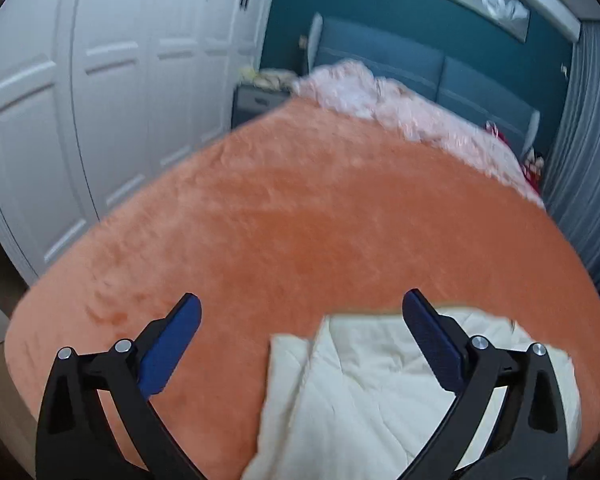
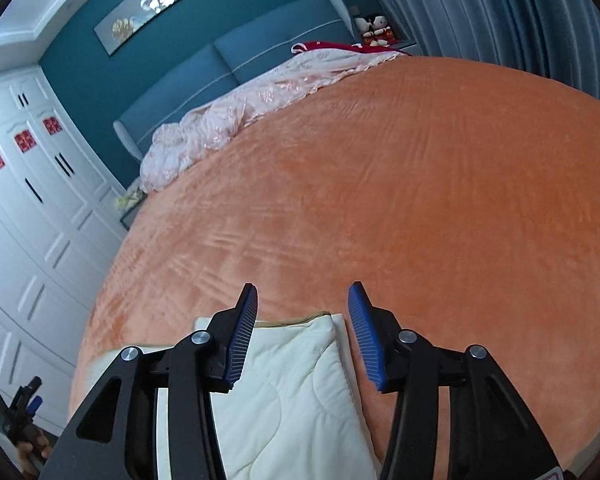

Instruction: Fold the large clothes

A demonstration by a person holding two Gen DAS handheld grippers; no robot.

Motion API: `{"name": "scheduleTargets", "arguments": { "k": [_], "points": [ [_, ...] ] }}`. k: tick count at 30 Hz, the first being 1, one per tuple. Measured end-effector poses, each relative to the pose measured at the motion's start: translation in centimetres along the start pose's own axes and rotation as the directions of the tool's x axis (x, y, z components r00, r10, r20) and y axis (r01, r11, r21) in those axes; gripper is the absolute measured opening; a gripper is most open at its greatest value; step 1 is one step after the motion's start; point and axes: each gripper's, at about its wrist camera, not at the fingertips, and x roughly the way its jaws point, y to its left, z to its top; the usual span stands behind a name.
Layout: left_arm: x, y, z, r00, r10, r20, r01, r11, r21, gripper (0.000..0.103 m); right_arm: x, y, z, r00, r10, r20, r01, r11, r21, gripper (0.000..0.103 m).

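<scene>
A cream quilted garment [image 1: 364, 392] lies folded on the orange bed cover [image 1: 300, 220] near the bed's front edge. It also shows in the right wrist view [image 2: 292, 392]. My left gripper [image 1: 302, 306] is open wide and empty above the cover, its right finger over the garment's top edge. My right gripper [image 2: 303, 296] is open and empty above the garment's far right corner, over the orange cover [image 2: 380, 184]. The left gripper shows small at the lower left of the right wrist view [image 2: 26, 408].
A crumpled pink duvet [image 1: 380, 100] lies at the head of the bed by the blue headboard [image 2: 236, 56]. White wardrobes [image 1: 80, 100] stand to the left. Grey curtains [image 2: 480, 12] hang on the right. A nightstand [image 1: 256, 100] stands beside the bed.
</scene>
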Motion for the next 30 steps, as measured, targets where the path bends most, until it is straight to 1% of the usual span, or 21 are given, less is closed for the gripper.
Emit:
{"name": "scheduleTargets", "arguments": {
  "k": [1, 3, 5, 6, 7, 8, 9, 10, 11, 12, 13, 14, 15, 16, 18, 21, 23, 25, 27, 29, 30],
  "points": [
    [-0.7, 0.3, 0.8, 1.0, -0.011, 0.009, 0.011, 1.0, 0.0, 0.097, -0.5, 0.2, -0.2, 1.0, 0.008, -0.011, -0.008, 1.0, -0.004, 0.048],
    [-0.9, -0.1, 1.8, 1.0, -0.01, -0.015, 0.01, 1.0, 0.017, 0.085, -1.1, 1.4, -1.0, 0.998, 0.036, -0.043, -0.038, 0.999, -0.035, 0.048],
    [-0.5, -2.0, 1.9, 0.997, -0.045, -0.057, 0.048, 0.997, 0.059, 0.07, -1.0, 3.6, -2.5, 0.993, 0.067, -0.095, -0.075, 0.994, -0.085, 0.048],
    [-0.2, -3.1, 1.6, 0.995, -0.061, -0.082, 0.068, 0.994, 0.085, 0.066, -0.7, 5.0, -3.3, 0.989, 0.079, -0.126, -0.094, 0.989, -0.113, 0.043],
    [0.4, -4.8, 1.0, 0.99, -0.082, -0.116, 0.096, 0.988, 0.119, 0.055, -0.2, 6.5, -4.4, 0.983, 0.091, -0.158, -0.115, 0.983, -0.146, 0.039],
    [1.2, -6.7, 0.3, 0.983, -0.097, -0.156, 0.121, 0.981, 0.152, 0.046, 0.2, 8.1, -5.6, 0.976, 0.102, -0.19, -0.137, 0.973, -0.185, 0.033],
    [2.1, -8.5, -0.7, 0.972, -0.118, -0.201, 0.154, 0.973, 0.173, 0.04, 0.7, 10.0, -6.9, 0.969, 0.101, -0.226, -0.156, 0.959, -0.238, 0.021],
    [2.6, -10.3, -2.0, 0.959, -0.145, -0.245, 0.193, 0.964, 0.184, 0.029, 1.3, 12.0, -8.3, 0.962, 0.091, -0.256, -0.167, 0.941, -0.294, 0.013],
    [3.4, -12.0, -3.0, 0.943, -0.17, -0.285, 0.23, 0.954, 0.191, 0.023, 1.9, 13.8, -9.5, 0.956, 0.084, -0.28, -0.182, 0.92, -0.346, 0.012],
    [4.2, -13.7, -4.0, 0.932, -0.182, -0.314, 0.253, 0.946, 0.204, 0.018, 2.4, 15.4, -10.6, 0.952, 0.08, -0.297, -0.196, 0.901, -0.386, 0.011],
    [4.9, -15.1, -4.9, 0.924, -0.185, -0.334, 0.266, 0.939, 0.216, 0.014, 2.8, 16.6, -11.5, 0.948, 0.074, -0.309, -0.205, 0.885, -0.418, 0.011],
    [5.6, -16.2, -5.6, 0.915, -0.194, -0.355, 0.281, 0.936, 0.214, 0.012, 3.5, 17.7, -12.1, 0.944, 0.07, -0.322, -0.214, 0.873, -0.439, 0.011],
    [6.4, -17.1, -6.2, 0.902, -0.211, -0.378, 0.301, 0.932, 0.199, 0.01, 4.1, 18.3, -12.5, 0.94, 0.069, -0.333, -0.221, 0.868, -0.445, 0.011],
    [7.0, -17.7, -6.7, 0.894, -0.218, -0.391, 0.309, 0.932, 0.187, 0.01, 4.7, 18.8, -12.7, 0.937, 0.067, -0.344, -0.224, 0.868, -0.442, 0.011],
    [8.2, -18.8, -7.6, 0.885, -0.218, -0.412, 0.311, 0.935, 0.173, 0.01, 6.3, 18.9, -12.8, 0.924, 0.067, -0.377, -0.234, 0.878, -0.417, 0.011],
    [10.3, -19.6, -8.5, 0.866, -0.218, -0.45, 0.318, 0.935, 0.159, 0.01, 8.5, 18.6, -13.0, 0.902, 0.053, -0.428, -0.236, 0.892, -0.386, 0.011],
    [11.5, -19.7, -9.2, 0.858, -0.209, -0.469, 0.313, 0.937, 0.154, 0.01, 9.9, 18.1, -13.3, 0.892, 0.026, -0.451, -0.224, 0.892, -0.391, 0.01],
    [13.0, -19.1, -10.0, 0.848, -0.201, -0.491, 0.302, 0.944, 0.135, 0.009, 10.9, 17.3, -13.8, 0.887, -0.007, -0.461, -0.205, 0.889, -0.409, 0.005],
    [14.2, -18.3, -10.6, 0.837, -0.213, -0.505, 0.299, 0.95, 0.094, 0.006, 12.2, 17.0, -14.1, 0.888, -0.035, -0.458, -0.184, 0.886, -0.425, 0.0],
    [14.9, -17.4, -11.0, 0.832, -0.232, -0.504, 0.301, 0.952, 0.059, 0.0, 12.8, 16.2, -14.2, 0.886, -0.03, -0.463, -0.182, 0.896, -0.406, 0.0],
    [15.1, -17.2, -11.2, 0.832, -0.242, -0.5, 0.306, 0.951, 0.048, 0.0, 13.2, 15.9, -14.2, 0.886, -0.029, -0.462, -0.176, 0.902, -0.395, 0.0]
  ]
}}
